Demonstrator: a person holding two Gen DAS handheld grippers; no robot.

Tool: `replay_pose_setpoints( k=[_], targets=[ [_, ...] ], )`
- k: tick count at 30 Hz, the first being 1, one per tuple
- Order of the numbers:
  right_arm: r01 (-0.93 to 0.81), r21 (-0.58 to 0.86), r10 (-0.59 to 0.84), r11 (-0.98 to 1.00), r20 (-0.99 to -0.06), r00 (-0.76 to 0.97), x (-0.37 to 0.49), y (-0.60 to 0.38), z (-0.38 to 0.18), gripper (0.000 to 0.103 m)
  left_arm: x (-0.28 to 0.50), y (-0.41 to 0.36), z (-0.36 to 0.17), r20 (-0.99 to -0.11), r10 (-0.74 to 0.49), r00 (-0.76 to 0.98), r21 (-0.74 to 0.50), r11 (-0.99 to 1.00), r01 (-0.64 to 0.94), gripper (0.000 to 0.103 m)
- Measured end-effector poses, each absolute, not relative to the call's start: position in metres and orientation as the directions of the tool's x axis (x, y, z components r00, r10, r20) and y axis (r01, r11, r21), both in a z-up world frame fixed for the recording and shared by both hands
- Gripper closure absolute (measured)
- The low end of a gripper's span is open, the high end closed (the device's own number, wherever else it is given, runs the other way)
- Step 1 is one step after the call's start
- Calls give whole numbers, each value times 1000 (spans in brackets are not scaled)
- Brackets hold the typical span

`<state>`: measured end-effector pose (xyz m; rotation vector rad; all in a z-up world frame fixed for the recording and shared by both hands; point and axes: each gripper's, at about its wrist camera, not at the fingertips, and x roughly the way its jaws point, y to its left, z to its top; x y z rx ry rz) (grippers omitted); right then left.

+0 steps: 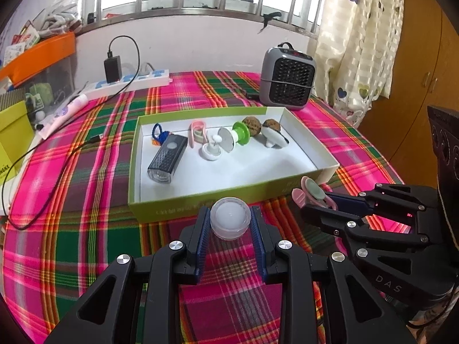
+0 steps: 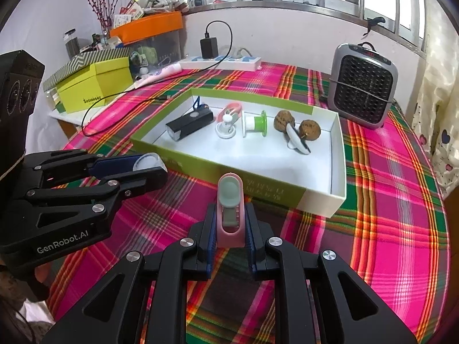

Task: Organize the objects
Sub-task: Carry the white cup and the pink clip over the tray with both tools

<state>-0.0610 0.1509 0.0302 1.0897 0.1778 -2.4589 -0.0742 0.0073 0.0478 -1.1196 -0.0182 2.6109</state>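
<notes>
Two tools: both loaded, side by side over the plaid tabletop (image 1: 86, 243), short of the box.
Left tool (image 1: 231, 219): closed on a small clear jar (image 1: 231, 215) with a white, rounded top; blue pads press its two sides (seen from the right wrist, the jar sits at the fingertips, off the cloth).
Right tool (image 2: 231, 218): pinched narrow on a pink clip (image 2: 230, 212) with a grey-green inner pad; the clip's rounded end points toward the box.
Box (image 2: 258, 185): shallow, green outside, white inside, just beyond both tools, its near wall facing them.
Box contents, left to right in the left wrist view: black flashlight (image 1: 166, 157) with a blue loop behind it; second pink clip (image 1: 196, 132); white suction hook (image 1: 211, 149); green and white spool (image 1: 236, 136); two walnuts (image 1: 252, 126); another white hook (image 1: 275, 139) leaning on the right walnut.
Box floor, near half: bare white.
Behind box, right: grey space heater (image 1: 288, 81) standing on the cloth.
Behind box, left: white power strip (image 1: 134, 81) with a black charger (image 1: 112, 67) plugged in, its cable looping down across the tabletop.
Far left: yellow-green carton (image 2: 94, 86) and an orange-lidded bin (image 2: 147, 25).
Far edge: barred window and a patterned curtain at right.
</notes>
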Motion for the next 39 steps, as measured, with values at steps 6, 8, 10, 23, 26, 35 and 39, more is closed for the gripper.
replay_pose_setpoints(
  k=[6, 8, 10, 23, 26, 35, 39],
  targets=[
    [432, 60, -340, -900, -718, -607, -67, 155, 36, 85, -84, 9, 57, -696, 278, -662, -127, -955, -268, 77],
    [431, 59, -339, -901, -715, -611, -69, 156, 38, 85, -87, 10, 58, -694, 275, -666, -123, -956, -267, 77],
    [427, 59, -338, -902, -712, -615, -72, 158, 39, 85, -90, 11, 60, -693, 275, -667, -122, -956, -268, 77],
    [410, 53, -323, -911, -710, -625, -96, 163, 42, 85, -112, 14, 60, -697, 273, -663, -135, -958, -252, 77],
    [407, 50, -319, -912, -711, -627, -101, 163, 43, 85, -118, 15, 60, -699, 266, -664, -130, -960, -247, 77],
    [401, 50, -315, -915, -710, -630, -117, 164, 45, 85, -131, 17, 59, -704, 256, -663, -123, -963, -240, 77],
    [399, 48, -312, -916, -710, -631, -121, 165, 45, 85, -136, 18, 58, -705, 255, -661, -126, -963, -237, 77]
  ],
)
